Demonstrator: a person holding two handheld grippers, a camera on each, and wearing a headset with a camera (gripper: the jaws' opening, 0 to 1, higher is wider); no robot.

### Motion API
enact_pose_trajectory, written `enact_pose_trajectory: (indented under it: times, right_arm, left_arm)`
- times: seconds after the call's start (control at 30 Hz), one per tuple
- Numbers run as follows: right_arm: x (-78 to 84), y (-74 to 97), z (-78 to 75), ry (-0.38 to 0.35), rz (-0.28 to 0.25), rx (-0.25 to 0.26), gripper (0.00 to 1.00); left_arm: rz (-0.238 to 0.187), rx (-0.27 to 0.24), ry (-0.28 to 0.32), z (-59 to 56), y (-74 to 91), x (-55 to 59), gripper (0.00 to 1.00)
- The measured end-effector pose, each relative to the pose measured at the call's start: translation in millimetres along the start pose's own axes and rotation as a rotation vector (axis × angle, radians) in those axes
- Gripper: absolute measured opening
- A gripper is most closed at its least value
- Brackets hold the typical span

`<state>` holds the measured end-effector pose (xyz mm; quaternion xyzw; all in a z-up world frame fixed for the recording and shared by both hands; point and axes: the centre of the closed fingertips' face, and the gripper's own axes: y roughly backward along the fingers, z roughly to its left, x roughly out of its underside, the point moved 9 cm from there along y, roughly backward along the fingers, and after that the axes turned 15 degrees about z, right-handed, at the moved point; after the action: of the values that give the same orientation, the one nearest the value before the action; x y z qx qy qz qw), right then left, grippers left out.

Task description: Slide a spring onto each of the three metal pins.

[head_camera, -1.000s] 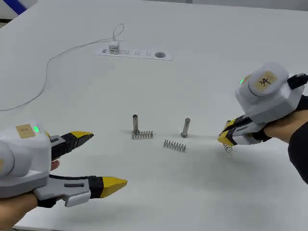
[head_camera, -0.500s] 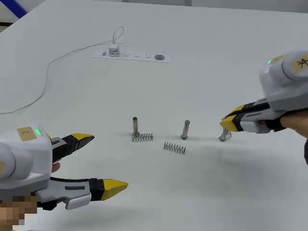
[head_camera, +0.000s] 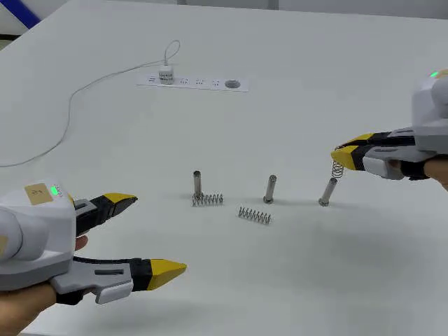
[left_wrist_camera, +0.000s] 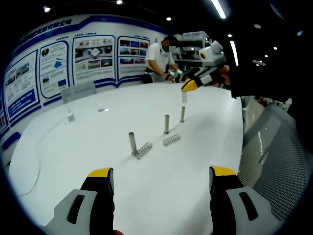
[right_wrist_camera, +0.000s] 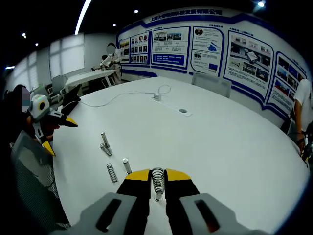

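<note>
Right tongs (head_camera: 341, 158), clamped on a spring (head_camera: 337, 169), had lifted it off the surface (head_camera: 315, 84). Spring hung just above the end pin (head_camera: 327, 190), not yet threaded; lowering likely next. Left tongs (head_camera: 157, 233) apart, well away from that pin.

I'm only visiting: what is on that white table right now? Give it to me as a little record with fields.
pins: left pin, middle pin, right pin, all standing, none carrying a spring
loose springs: first spring at the left pin's foot; second spring in front of the middle pin
right gripper: shut on third spring, just above the right pin
left gripper: open, empty
far side: power strip
</note>
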<state>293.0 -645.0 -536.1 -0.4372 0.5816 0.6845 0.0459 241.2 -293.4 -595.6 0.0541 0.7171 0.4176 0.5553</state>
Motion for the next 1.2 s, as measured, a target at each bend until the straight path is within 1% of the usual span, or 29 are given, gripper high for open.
enact_pose_trajectory:
  times: [0.2, 0.23, 0.27, 0.37, 0.5, 0.73, 0.93, 1.07, 1.2]
  right_arm:
    - [6.1, -2.3, -3.8, -0.052, -0.061, 0.0, 0.12]
    - [7.7, -3.4, -4.7, -0.064, -0.08, -0.003, 0.12]
    - [9.3, -4.1, -5.0, -0.068, -0.083, -0.007, 0.12]
    - [13.1, -6.3, -3.8, -0.07, -0.114, -0.011, 0.12]
    - [17.5, -9.0, -3.8, -0.073, -0.14, 0.002, 0.12]
    - [27.2, -12.1, -3.5, -0.096, -0.16, 0.006, 0.12]
    - [30.2, -14.9, -5.0, -0.116, -0.174, 0.0, 0.12]
    - [34.5, -19.6, -6.3, -0.14, -0.178, -0.01, 0.12]
    - [39.9, -25.8, -5.2, -0.143, -0.168, -0.012, 0.12]
  left_arm:
    - [0.0, -0.002, -0.001, 0.1, 0.2, -0.1, 0.82]
    - [0.0, -0.002, -0.001, 0.0, 0.3, -0.2, 0.82]
    - [0.0, -0.003, -0.001, -0.1, 0.3, -0.2, 0.82]
    - [-0.001, -0.004, 0.001, -0.1, 0.4, -0.1, 0.82]
    - [-0.002, -0.006, 0.001, -0.2, 0.9, 0.1, 0.82]
    - [0.001, -0.006, 0.003, -0.3, 1.1, 1.1, 0.82]
    - [0.004, -0.005, 0.002, -1.1, 0.6, 1.0, 0.82]
    - [0.004, -0.006, 0.004, -1.0, 0.9, 1.2, 0.82]
    - [0.005, -0.007, 0.006, -0.8, 1.0, 1.6, 0.82]
